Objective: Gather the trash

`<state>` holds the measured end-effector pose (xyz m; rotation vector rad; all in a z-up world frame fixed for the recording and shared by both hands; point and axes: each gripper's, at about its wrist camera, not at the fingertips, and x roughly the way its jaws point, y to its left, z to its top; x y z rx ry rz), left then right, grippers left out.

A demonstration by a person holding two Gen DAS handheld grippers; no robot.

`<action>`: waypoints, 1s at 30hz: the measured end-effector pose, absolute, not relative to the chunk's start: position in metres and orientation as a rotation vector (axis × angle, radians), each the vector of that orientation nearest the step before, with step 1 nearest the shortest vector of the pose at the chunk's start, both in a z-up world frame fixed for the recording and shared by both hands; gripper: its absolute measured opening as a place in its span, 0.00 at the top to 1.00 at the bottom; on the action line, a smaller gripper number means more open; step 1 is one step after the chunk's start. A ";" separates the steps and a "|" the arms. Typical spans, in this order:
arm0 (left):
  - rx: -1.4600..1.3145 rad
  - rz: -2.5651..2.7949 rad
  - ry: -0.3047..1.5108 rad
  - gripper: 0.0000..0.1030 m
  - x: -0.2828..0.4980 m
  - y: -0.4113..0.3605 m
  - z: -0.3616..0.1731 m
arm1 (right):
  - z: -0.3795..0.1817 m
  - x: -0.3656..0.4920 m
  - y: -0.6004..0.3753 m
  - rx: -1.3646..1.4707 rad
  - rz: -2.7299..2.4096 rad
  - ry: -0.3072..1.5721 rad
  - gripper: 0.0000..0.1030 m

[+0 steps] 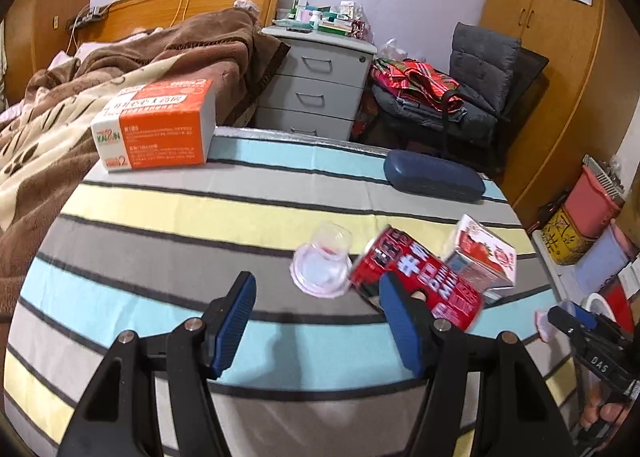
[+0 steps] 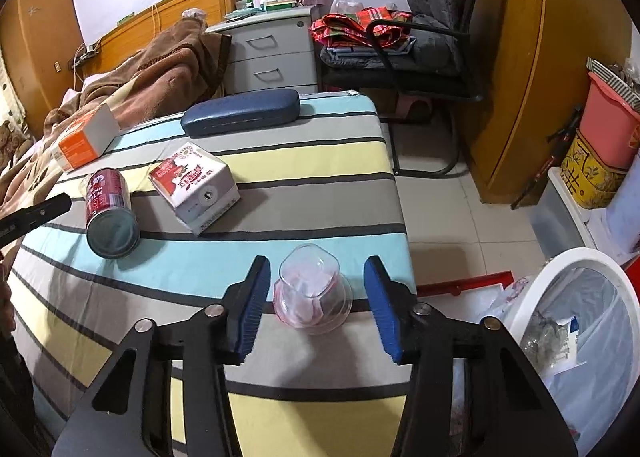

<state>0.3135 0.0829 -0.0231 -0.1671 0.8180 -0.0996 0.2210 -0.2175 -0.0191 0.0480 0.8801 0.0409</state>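
Observation:
On the striped table cloth (image 2: 320,153) a clear plastic cup (image 2: 312,291) lies between the blue pads of my right gripper (image 2: 316,263). A thin gap shows on both sides, so it is open. A red can (image 2: 112,213) lies on its side to the left, with a red-and-white milk carton (image 2: 196,185) beside it. My left gripper (image 1: 317,281) is open with nothing between its pads. Just past its tips lies a second clear cup (image 1: 322,265). The red can (image 1: 416,277) sits partly behind its right finger and the carton (image 1: 480,253) is beyond that.
A white bin (image 2: 568,255) with a clear liner stands on the floor right of the table. An orange tissue box (image 1: 156,125) and a blue glasses case (image 1: 434,175) lie at the table's far side. A bed, grey drawers (image 1: 312,97) and a chair (image 2: 420,53) stand behind.

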 end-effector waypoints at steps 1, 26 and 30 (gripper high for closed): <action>-0.168 -0.101 0.822 0.36 0.316 0.083 -0.025 | -0.019 0.223 -0.217 0.047 0.042 0.882 0.57; -0.117 -0.120 0.830 0.49 0.352 0.076 -0.040 | -0.023 0.237 -0.211 0.050 0.083 0.881 0.68; -0.111 -0.129 0.834 0.62 0.350 0.075 -0.041 | -0.023 0.237 -0.211 0.051 0.084 0.879 0.68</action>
